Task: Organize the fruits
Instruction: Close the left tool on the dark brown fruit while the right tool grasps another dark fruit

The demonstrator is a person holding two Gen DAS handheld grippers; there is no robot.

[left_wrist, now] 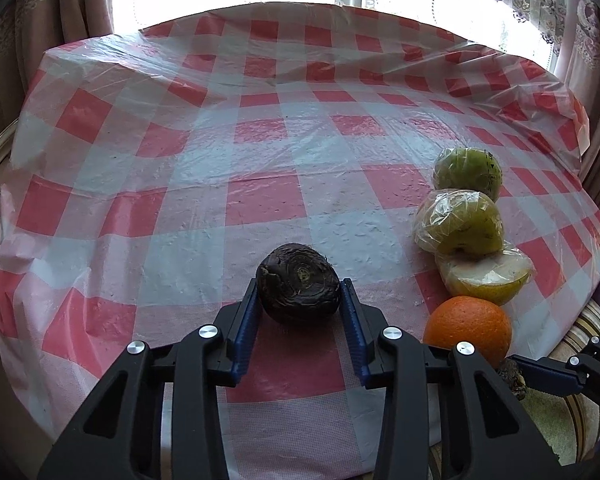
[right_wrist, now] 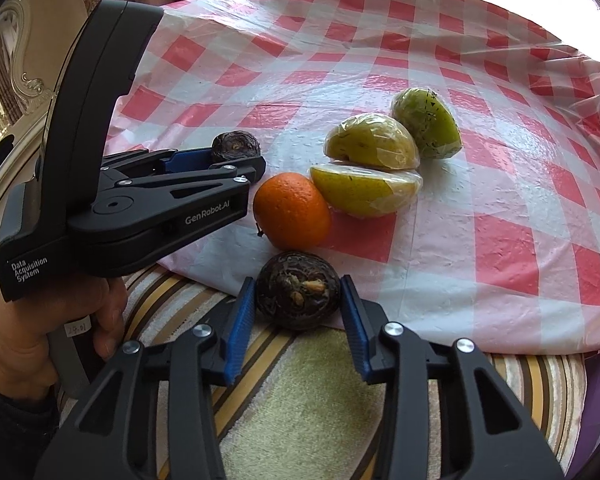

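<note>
Blue pads, left wrist view: left gripper (left_wrist: 300, 294) closed on a dark brown round fruit (left_wrist: 298, 288), pads touching both sides, over the checked table (left_wrist: 180, 160).
Row at right: orange (left_wrist: 468, 330), cut pear half (left_wrist: 486, 276), two wrapped green fruits (left_wrist: 460, 220), touching in a line.
Right wrist view: right gripper (right_wrist: 299, 300) clamped on a second dark fruit (right_wrist: 298, 296) at the table edge, just beside the orange.
Below: striped towel (right_wrist: 300, 408).
Left side: hand (right_wrist: 40, 336) holding the left gripper's handle.
</note>
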